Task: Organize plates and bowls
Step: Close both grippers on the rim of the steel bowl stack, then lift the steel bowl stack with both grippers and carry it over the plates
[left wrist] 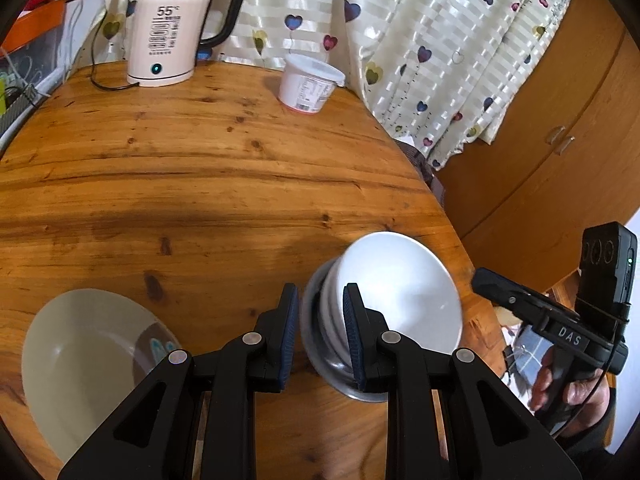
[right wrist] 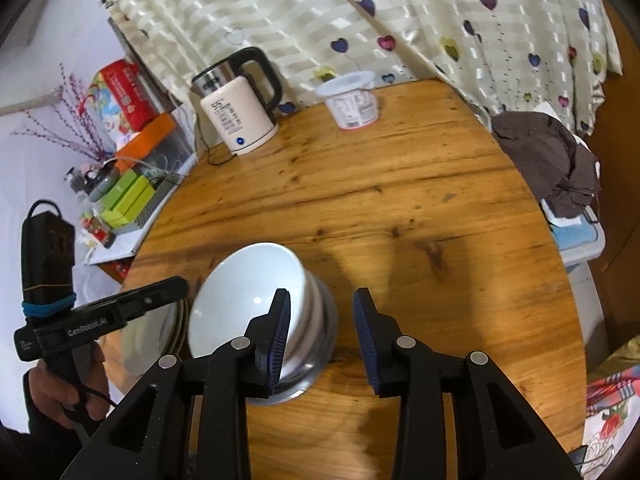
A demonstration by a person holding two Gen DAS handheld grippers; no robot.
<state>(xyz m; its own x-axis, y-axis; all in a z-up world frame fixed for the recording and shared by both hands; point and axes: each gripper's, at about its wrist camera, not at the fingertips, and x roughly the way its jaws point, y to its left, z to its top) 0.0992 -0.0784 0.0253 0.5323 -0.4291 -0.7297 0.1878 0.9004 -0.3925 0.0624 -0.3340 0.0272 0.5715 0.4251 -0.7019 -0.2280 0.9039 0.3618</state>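
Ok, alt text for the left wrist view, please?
Open left tongs hover over a stack of white bowls nested in a metal bowl on a wooden table. A cream plate sits left; a kettle and tub stand behind.

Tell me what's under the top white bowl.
The white bowl sits nested on more white bowls, with a metal bowl at the bottom, resting on the table. How many bowls are between is hidden.

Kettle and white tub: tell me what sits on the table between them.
Nothing: both wrist views show only bare wood between the kettle and the tub, with the curtain behind.
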